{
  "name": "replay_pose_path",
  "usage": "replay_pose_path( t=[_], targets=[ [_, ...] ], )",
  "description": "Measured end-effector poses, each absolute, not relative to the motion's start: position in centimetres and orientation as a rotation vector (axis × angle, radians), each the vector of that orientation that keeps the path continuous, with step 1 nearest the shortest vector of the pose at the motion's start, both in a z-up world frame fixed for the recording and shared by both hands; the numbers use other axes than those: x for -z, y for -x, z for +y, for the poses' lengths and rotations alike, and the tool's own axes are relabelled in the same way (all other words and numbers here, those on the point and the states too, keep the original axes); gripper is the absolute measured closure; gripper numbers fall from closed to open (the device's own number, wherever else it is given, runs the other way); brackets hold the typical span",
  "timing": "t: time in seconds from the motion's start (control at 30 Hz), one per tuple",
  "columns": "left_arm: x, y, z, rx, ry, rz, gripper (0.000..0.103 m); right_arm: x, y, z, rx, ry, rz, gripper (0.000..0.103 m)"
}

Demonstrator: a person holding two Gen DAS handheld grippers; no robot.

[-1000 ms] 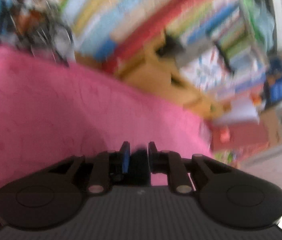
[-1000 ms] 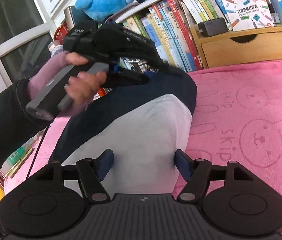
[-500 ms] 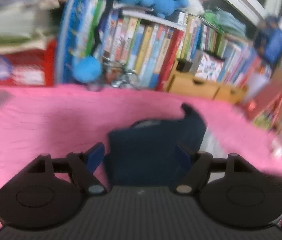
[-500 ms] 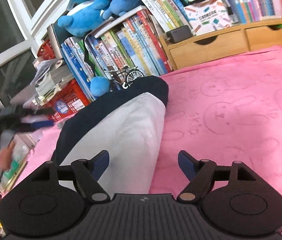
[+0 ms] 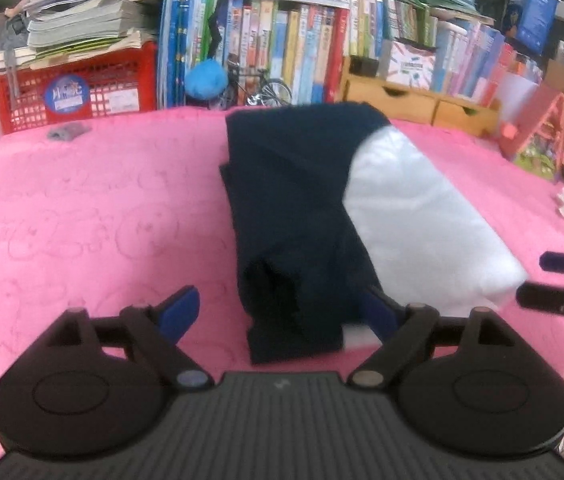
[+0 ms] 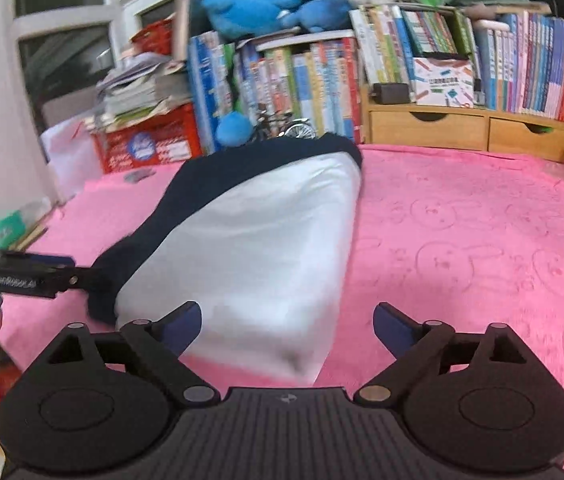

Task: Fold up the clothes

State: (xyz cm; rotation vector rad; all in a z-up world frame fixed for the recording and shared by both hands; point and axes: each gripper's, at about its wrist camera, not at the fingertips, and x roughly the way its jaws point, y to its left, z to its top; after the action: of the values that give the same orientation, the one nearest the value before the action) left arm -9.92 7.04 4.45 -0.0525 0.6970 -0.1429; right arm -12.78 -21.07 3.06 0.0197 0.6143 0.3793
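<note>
Nearby, both claws gape at garment (image 5: 306,208) edge.

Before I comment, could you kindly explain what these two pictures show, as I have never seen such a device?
There is no robot here: a person holds a two-finger gripper in each hand, and a fisheye camera on each looks forward along its fingers. One picture comes from the left gripper, the other from the right gripper. The black shapes at the bottom are the grippers themselves. Both are open and hold nothing. On the pink cover lies a folded navy and white garment. Behind stand books, a red crate and wooden drawers.
</note>
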Motion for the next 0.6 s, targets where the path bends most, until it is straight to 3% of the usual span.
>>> replay_pose_path(
  t=[0.6],
  targets=[
    [-1.5, 11.6, 5.1, 0.165, 0.014, 0.776, 0.014, 0.3, 14.9, -18.1, -0.359, 0.118, 0.666, 0.004]
  ],
)
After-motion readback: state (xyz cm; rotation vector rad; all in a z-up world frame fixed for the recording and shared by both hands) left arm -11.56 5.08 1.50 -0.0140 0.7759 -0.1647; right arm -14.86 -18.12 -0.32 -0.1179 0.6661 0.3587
